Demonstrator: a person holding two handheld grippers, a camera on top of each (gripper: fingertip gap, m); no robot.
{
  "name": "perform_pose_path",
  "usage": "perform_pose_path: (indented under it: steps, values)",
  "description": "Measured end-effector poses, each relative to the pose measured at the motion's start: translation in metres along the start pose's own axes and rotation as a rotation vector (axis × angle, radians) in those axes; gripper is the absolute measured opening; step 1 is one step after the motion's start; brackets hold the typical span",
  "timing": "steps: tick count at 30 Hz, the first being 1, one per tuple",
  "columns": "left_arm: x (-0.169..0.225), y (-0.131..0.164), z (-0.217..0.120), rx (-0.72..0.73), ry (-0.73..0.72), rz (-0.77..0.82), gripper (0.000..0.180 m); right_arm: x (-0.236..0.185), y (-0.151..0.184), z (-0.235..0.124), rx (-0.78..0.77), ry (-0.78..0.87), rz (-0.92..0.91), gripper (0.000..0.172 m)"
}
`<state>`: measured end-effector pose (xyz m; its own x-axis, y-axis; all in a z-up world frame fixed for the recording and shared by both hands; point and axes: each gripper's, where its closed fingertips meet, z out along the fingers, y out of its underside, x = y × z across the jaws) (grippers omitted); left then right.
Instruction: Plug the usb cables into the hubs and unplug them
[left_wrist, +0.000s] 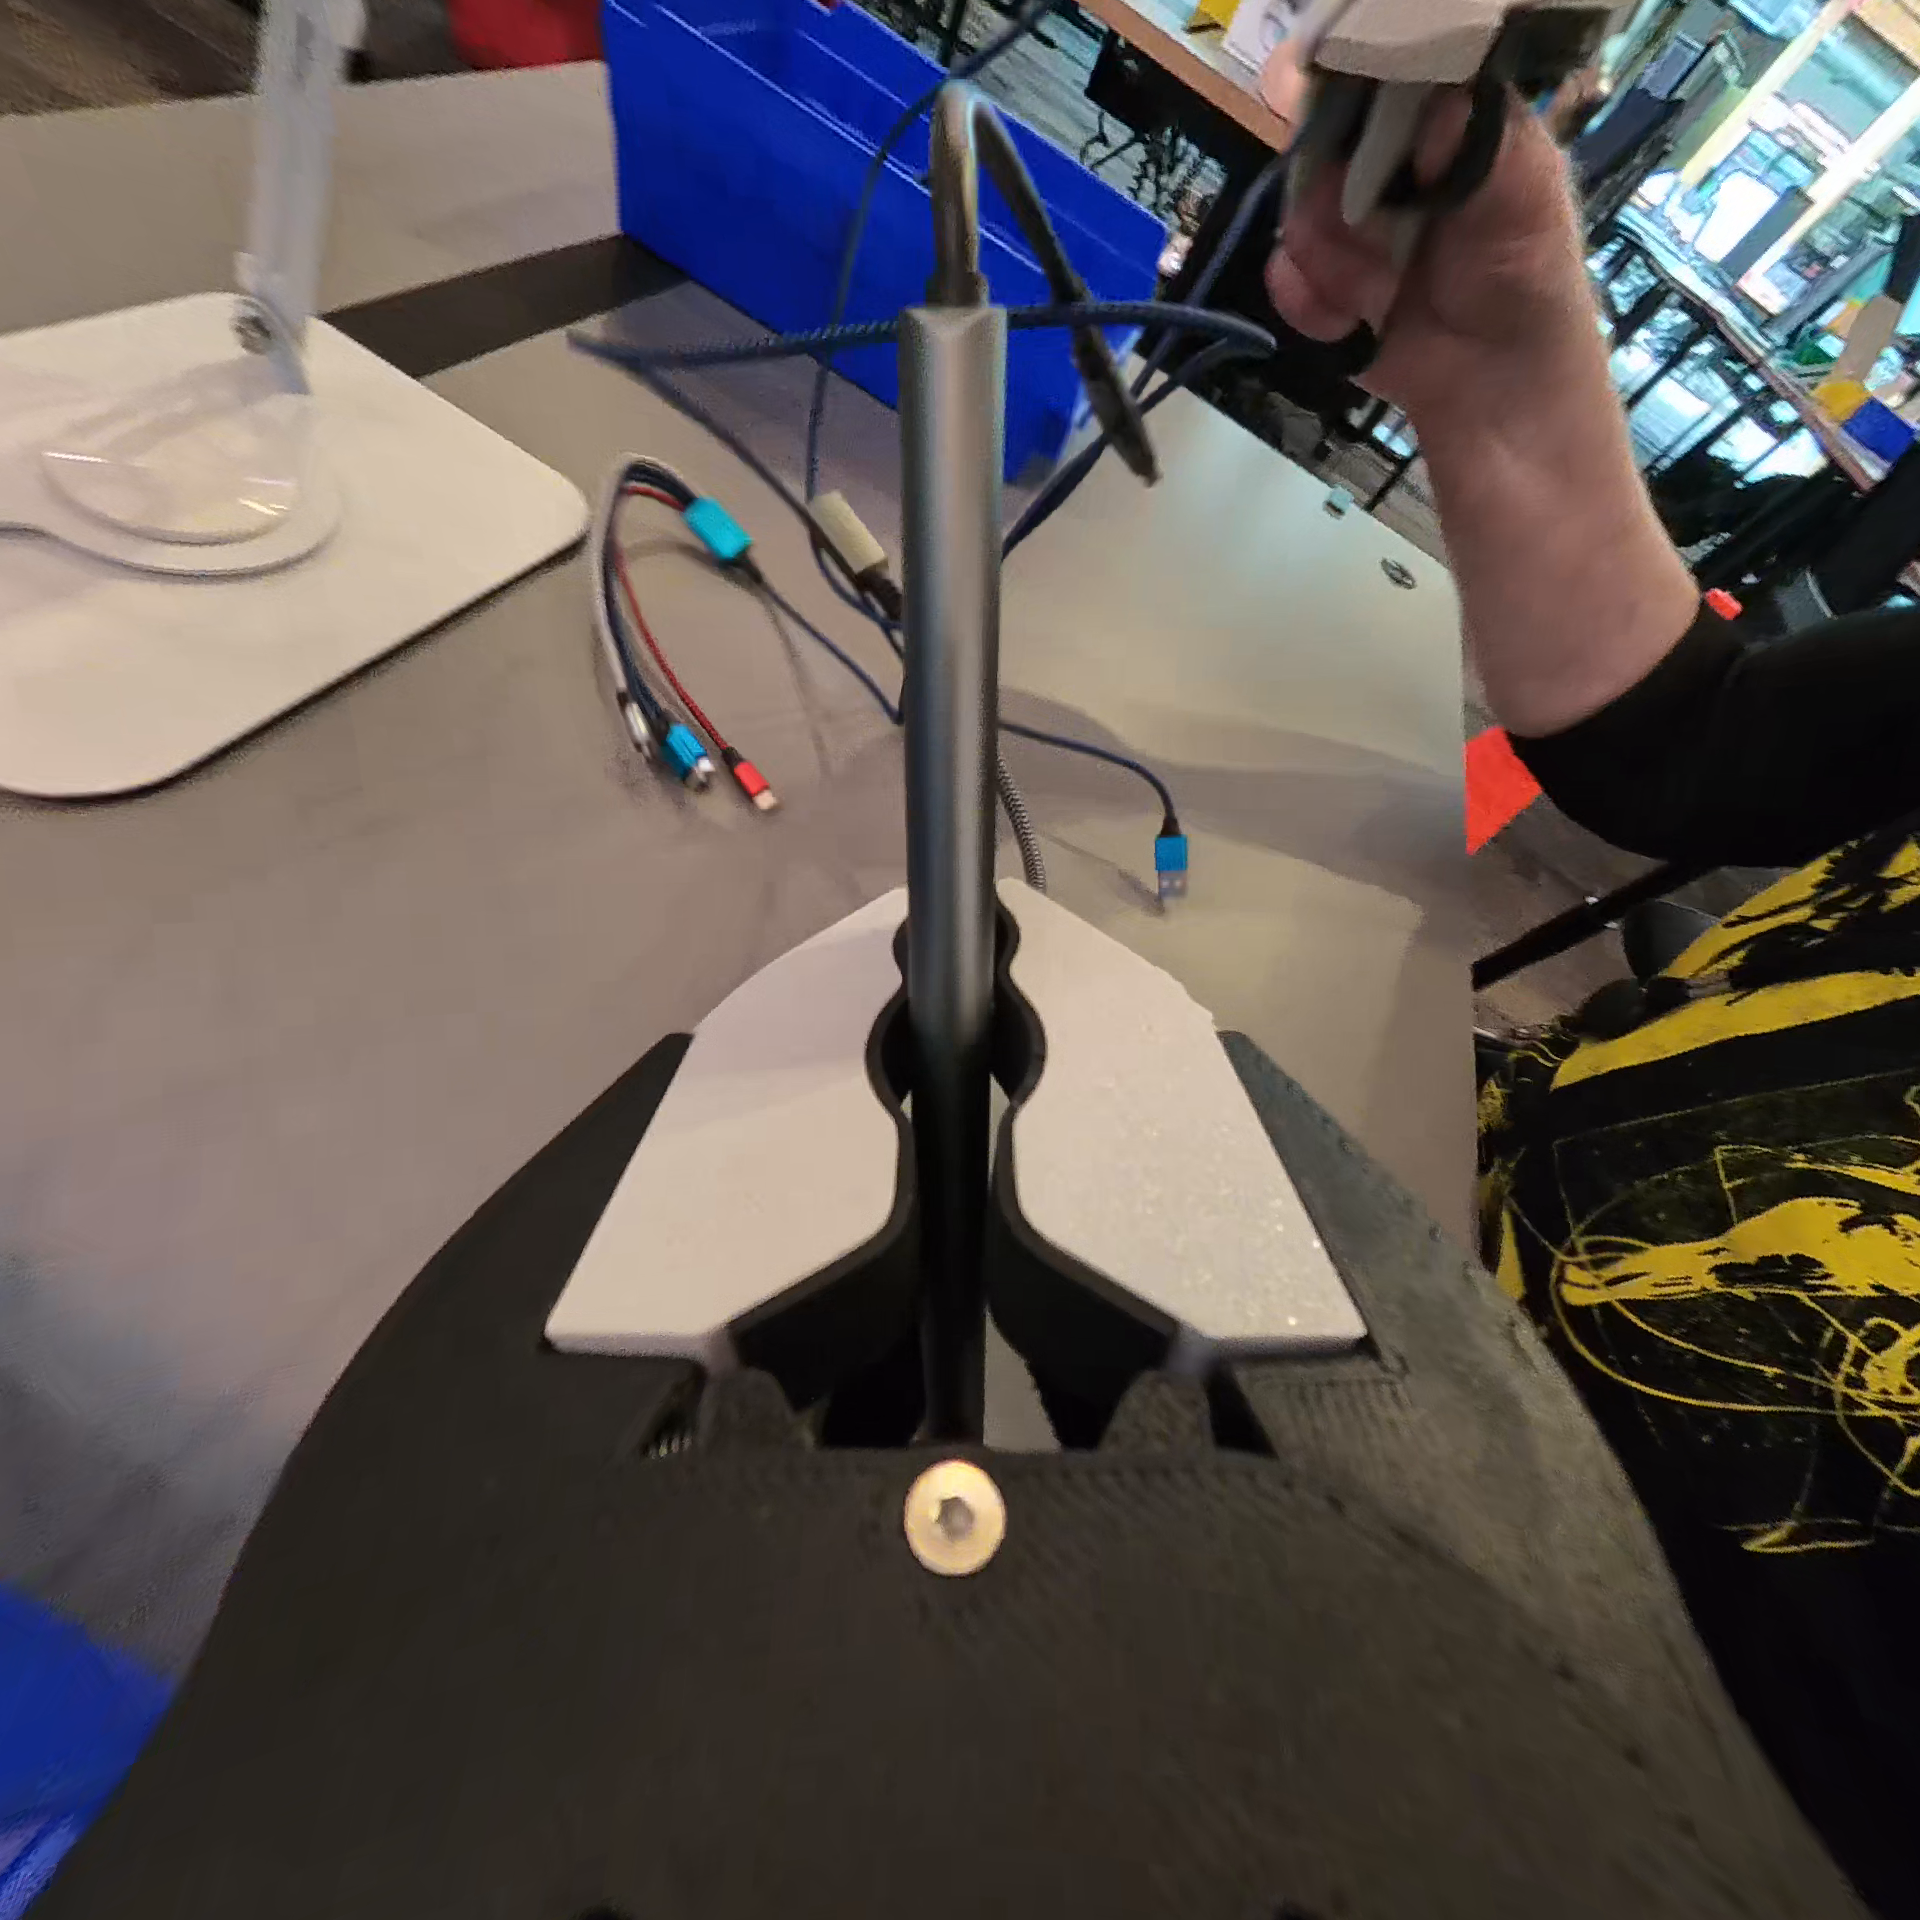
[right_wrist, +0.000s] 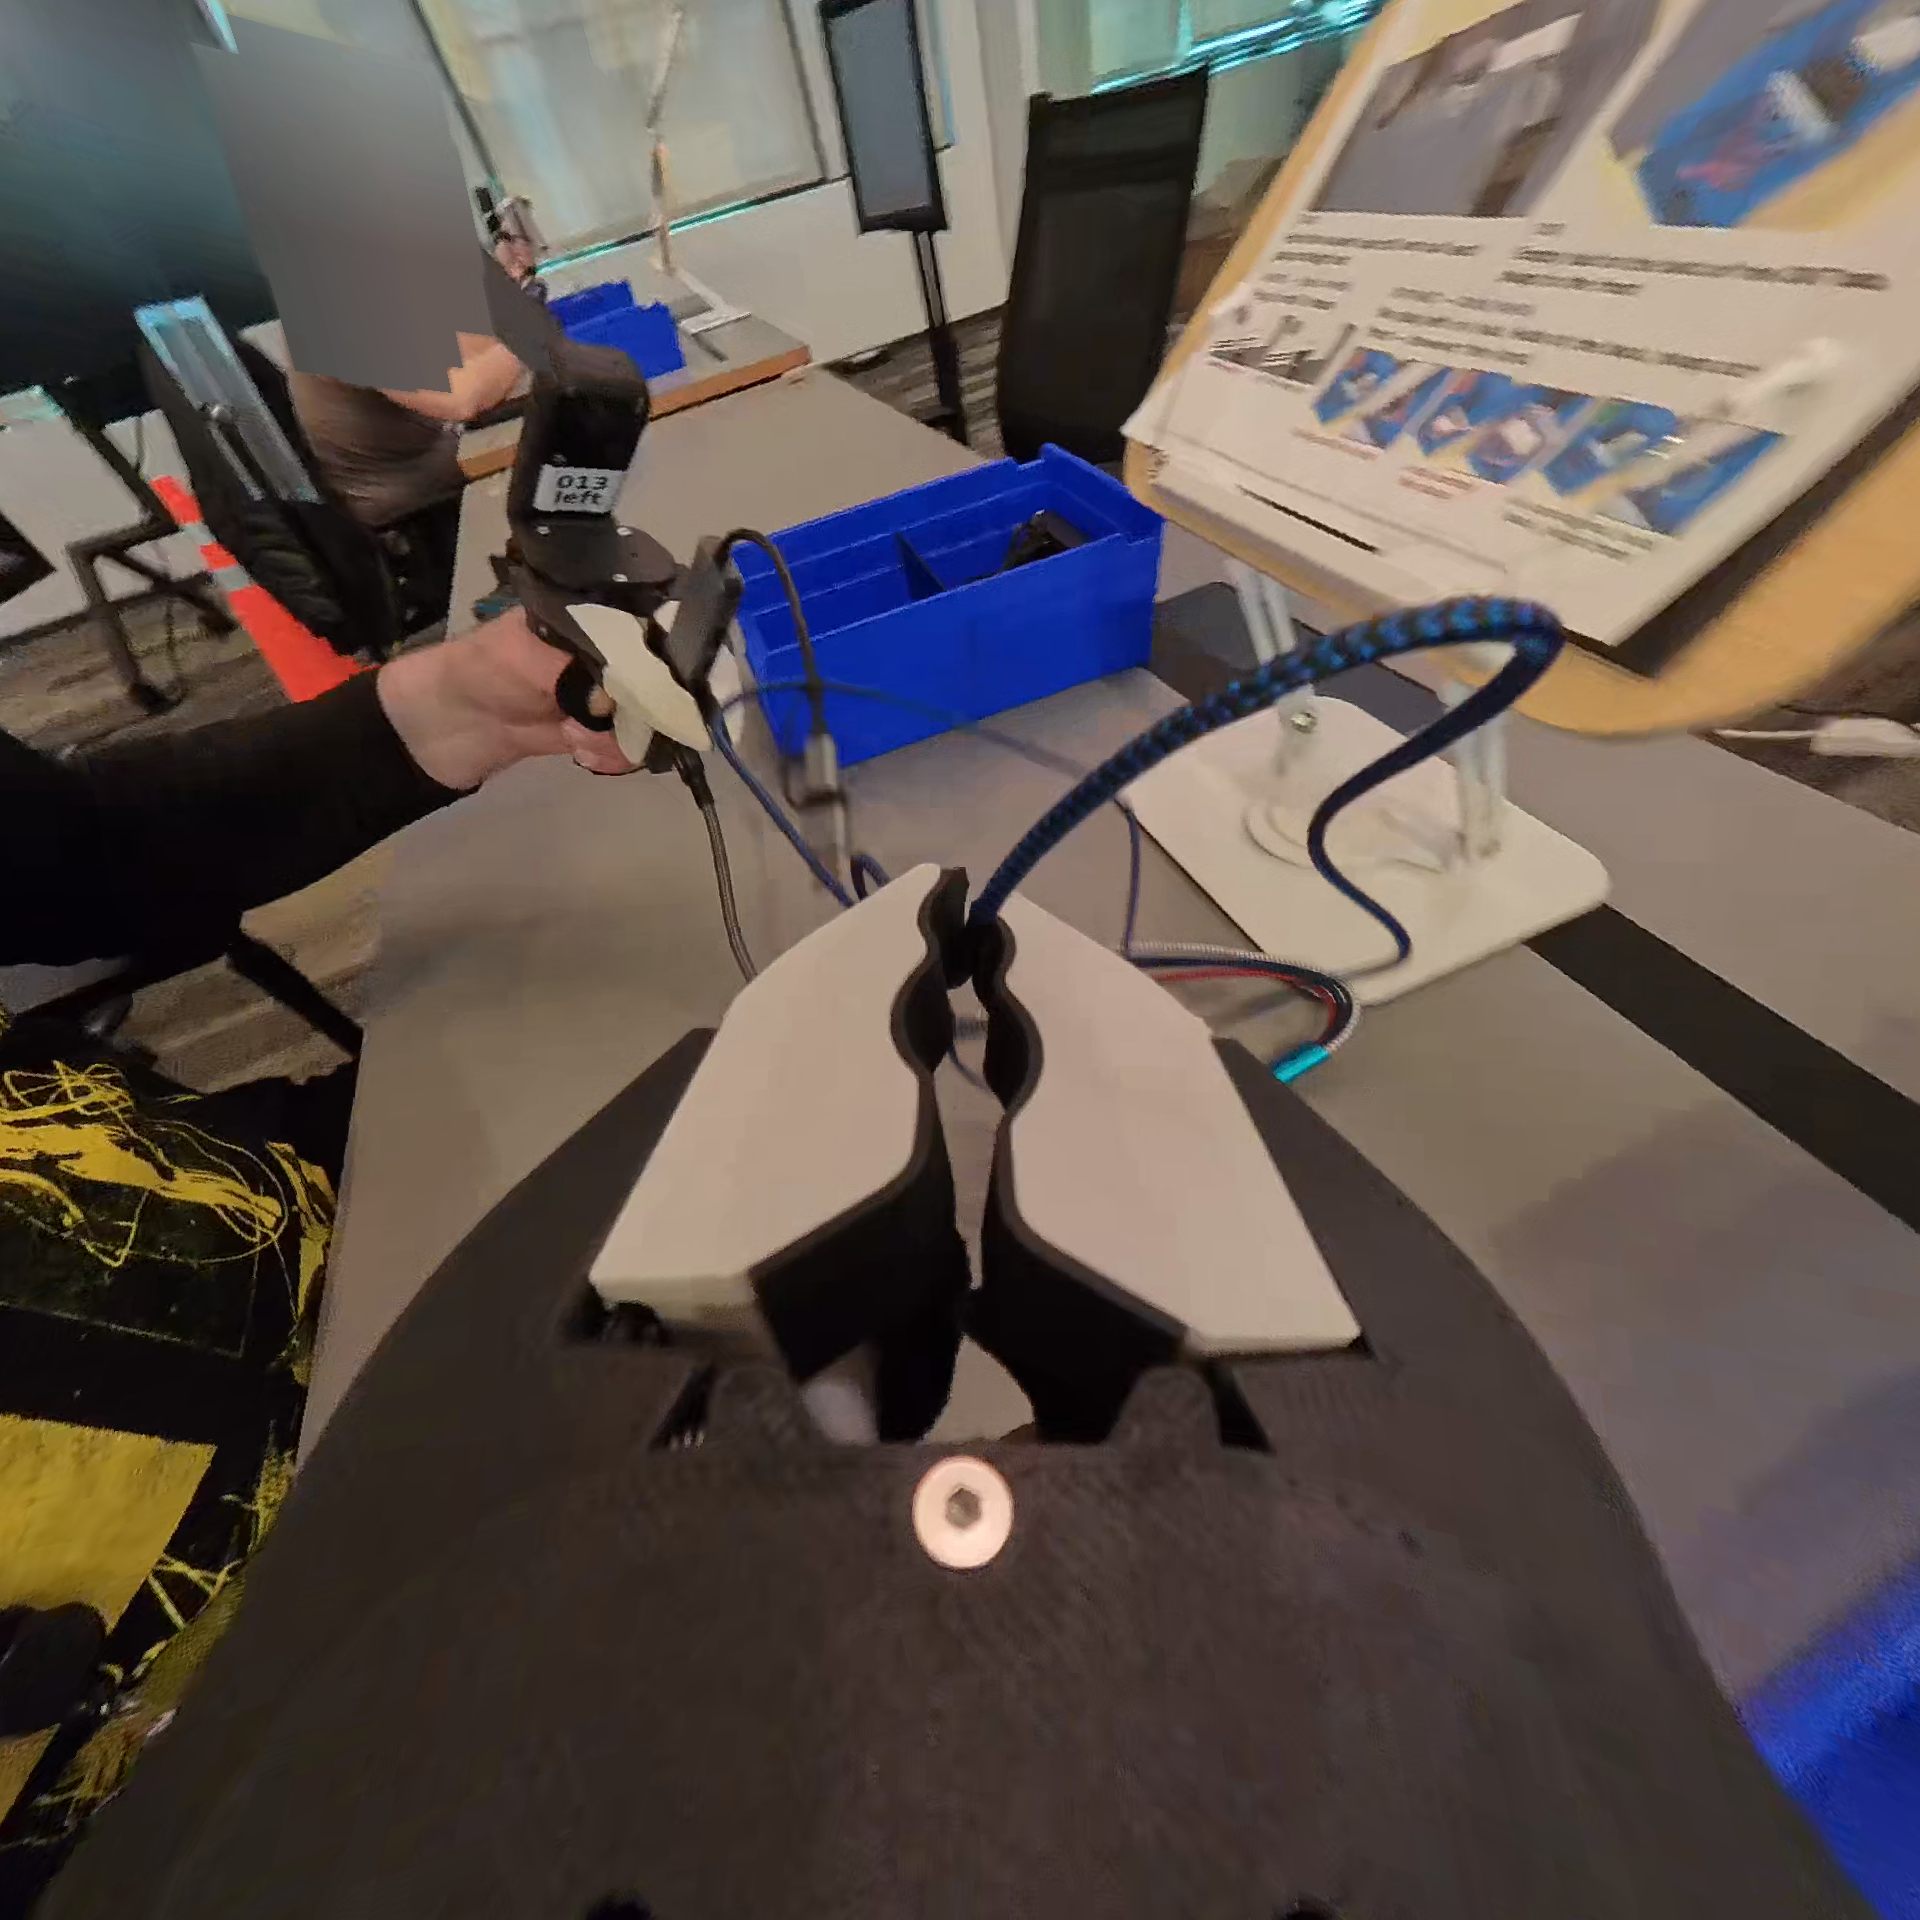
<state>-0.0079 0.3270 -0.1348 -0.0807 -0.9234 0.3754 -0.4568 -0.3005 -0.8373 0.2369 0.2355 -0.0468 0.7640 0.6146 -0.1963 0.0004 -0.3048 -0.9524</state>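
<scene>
My left gripper (left_wrist: 954, 935) has its jaws clenched on the hub (left_wrist: 951, 644), a slim dark grey bar held on edge above the surface (left_wrist: 312, 987), its own lead (left_wrist: 961, 187) curling out of the far end. My right gripper (right_wrist: 961, 925) has its jaws clamped on a blue braided cable (right_wrist: 1299, 675), which arches up and away from the tips. A bundle of cables (left_wrist: 675, 665) lies near the stand base (left_wrist: 208, 540), with a blue USB plug (left_wrist: 1171, 862) lying apart near the surface's right edge. A blue bin (right_wrist: 956, 613) sits at the far edge.
</scene>
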Motion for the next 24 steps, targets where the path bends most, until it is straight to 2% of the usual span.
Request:
perform_pose_path:
  steps: [6, 8, 11, 13, 15, 24]
  values:
    - [-0.015, -0.012, -0.039, 0.082, -0.072, -0.018, 0.008, 0.035, 0.009, -0.088, 0.140, 0.200, 0.095, 0.001]
    - [-0.018, -0.016, -0.051, 0.110, -0.093, -0.016, 0.008, 0.047, 0.020, -0.111, 0.128, 0.271, 0.111, 0.001]
    - [-0.019, -0.020, -0.063, 0.122, -0.113, -0.013, 0.008, 0.061, 0.043, -0.127, 0.073, 0.350, 0.136, 0.001]
    - [-0.016, -0.028, -0.072, 0.172, -0.104, -0.022, 0.008, 0.061, 0.056, -0.128, 0.038, 0.368, 0.138, 0.001]
    - [-0.016, -0.029, -0.077, 0.158, -0.127, -0.010, 0.008, 0.059, 0.071, -0.123, -0.039, 0.387, 0.128, 0.001]
    - [0.000, -0.035, -0.070, 0.155, -0.091, 0.019, 0.008, 0.017, 0.131, -0.058, -0.357, 0.168, 0.128, 0.001]
